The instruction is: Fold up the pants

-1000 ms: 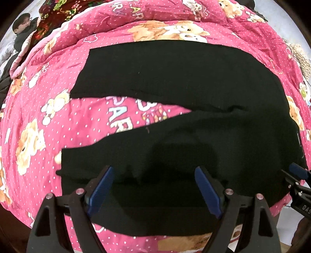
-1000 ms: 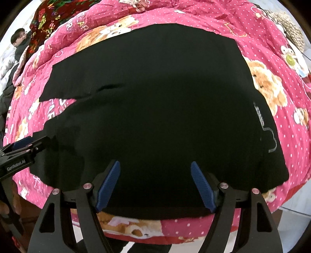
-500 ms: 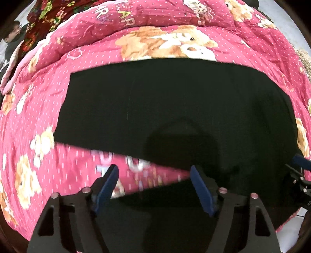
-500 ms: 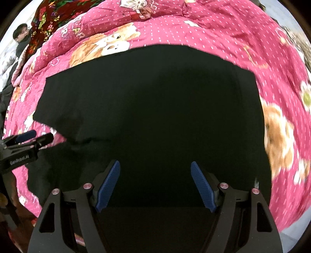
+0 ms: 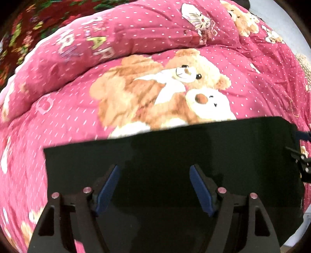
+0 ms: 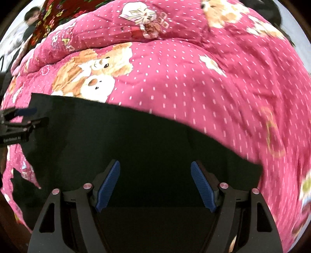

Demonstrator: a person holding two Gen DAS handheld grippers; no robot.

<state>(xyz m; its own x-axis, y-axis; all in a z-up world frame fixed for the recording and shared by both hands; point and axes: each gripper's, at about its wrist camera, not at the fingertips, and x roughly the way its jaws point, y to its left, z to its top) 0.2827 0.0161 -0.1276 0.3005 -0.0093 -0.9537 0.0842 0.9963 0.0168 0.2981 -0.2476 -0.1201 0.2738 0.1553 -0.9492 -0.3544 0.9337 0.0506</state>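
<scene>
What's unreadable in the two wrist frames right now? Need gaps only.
- Near hem of the black fabric pants: both views, behind the tool bodies and cut by the bottom edge.
- Left tool and right tool: fingers stand apart; contact with the black cloth unreadable.
- Fold layers: black on black, no seams visible.
- Pink bear-print quilt: right side motion-blurred in right wrist view.
- Person: top left, tiny, cut by the fisheye rim.

Even, fairly bright indoor light falls on the pink quilt [image 5: 194,48], with no glare. The black pants [image 5: 175,155] swallow nearly all detail; only a faint darker shadow shows near their far edge. Motion blur smears the quilt's dots into streaks, worst right of the pants [image 6: 136,146]. Fisheye bulging bends everything, and dark vignetting rims both views.
</scene>
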